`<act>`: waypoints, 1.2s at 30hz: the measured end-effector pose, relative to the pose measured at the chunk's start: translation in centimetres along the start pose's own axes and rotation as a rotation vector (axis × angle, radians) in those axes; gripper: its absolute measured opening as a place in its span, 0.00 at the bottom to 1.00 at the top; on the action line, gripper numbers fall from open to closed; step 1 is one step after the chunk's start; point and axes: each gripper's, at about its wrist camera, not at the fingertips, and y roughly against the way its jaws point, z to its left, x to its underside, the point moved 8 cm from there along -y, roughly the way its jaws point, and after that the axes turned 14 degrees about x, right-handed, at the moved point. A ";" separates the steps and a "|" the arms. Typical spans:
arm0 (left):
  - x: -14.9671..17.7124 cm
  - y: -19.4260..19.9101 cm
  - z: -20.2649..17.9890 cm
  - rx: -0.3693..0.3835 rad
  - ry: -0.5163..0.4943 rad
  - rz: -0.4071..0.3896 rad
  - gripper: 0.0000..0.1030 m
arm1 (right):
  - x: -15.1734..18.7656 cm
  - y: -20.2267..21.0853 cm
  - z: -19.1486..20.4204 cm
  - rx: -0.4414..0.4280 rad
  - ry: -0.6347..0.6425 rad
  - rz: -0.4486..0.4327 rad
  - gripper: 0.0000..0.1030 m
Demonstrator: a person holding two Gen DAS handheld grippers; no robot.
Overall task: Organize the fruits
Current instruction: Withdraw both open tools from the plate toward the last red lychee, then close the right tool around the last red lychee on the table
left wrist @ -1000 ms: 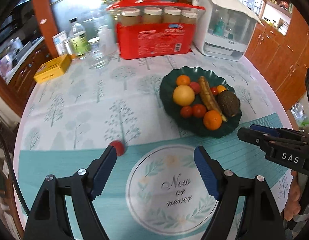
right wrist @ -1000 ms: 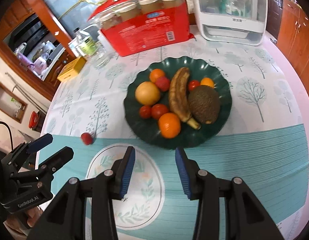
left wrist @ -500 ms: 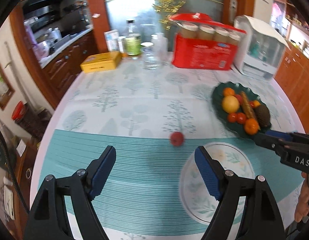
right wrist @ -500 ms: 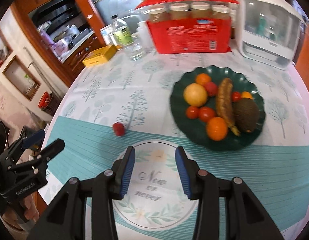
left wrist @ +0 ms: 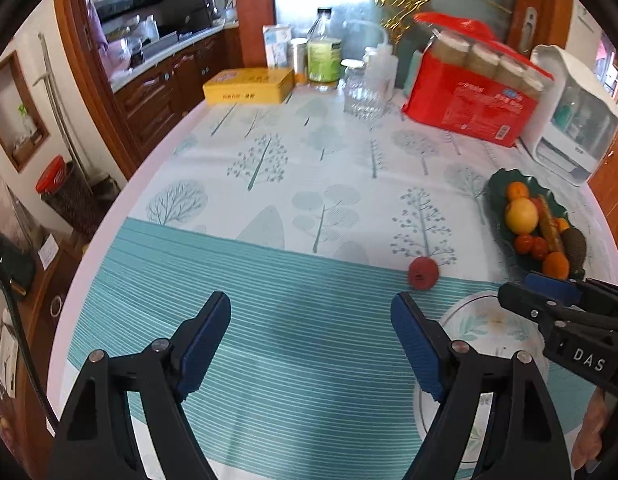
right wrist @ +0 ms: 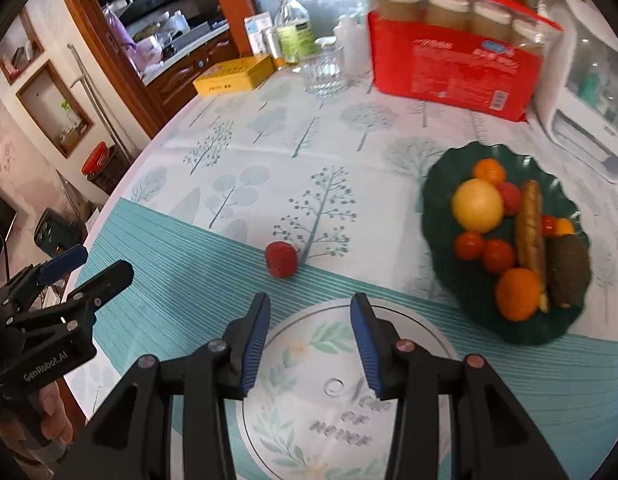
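A small red fruit (left wrist: 422,273) lies alone on the tablecloth; it also shows in the right wrist view (right wrist: 281,259). A dark green plate (right wrist: 441,184) at the right holds oranges, tomatoes, a yellow round fruit, a banana and an avocado; it also shows in the left wrist view (left wrist: 493,188). My left gripper (left wrist: 311,334) is open and empty, the red fruit just beyond its right finger. My right gripper (right wrist: 309,338) is open and empty, above the round printed emblem, the red fruit just ahead to its left.
At the table's far side stand a yellow tin (left wrist: 248,86), a bottle (left wrist: 324,58), a glass jar (left wrist: 361,92), a red box of jars (left wrist: 475,96) and a white appliance (left wrist: 577,120). Kitchen cabinets and the table's rounded edge are at the left.
Both grippers swung left. The plate slid to the right in both views and the red fruit now sits near the right finger of the left gripper. Both stay open.
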 end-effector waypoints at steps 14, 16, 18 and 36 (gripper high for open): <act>0.4 -5.0 3.5 -0.023 0.052 0.089 0.79 | -1.2 -7.0 4.5 0.030 0.077 0.032 0.41; 0.5 -5.3 3.6 -0.020 0.048 0.097 0.79 | -1.2 -7.5 4.7 0.042 0.085 0.021 0.41; 0.5 -5.7 3.5 -0.016 0.044 0.105 0.79 | -1.1 -7.9 4.9 0.049 0.091 0.013 0.41; 0.6 -6.6 2.4 0.011 0.023 0.154 0.79 | 0.0 -6.6 4.8 0.020 0.072 -0.017 0.28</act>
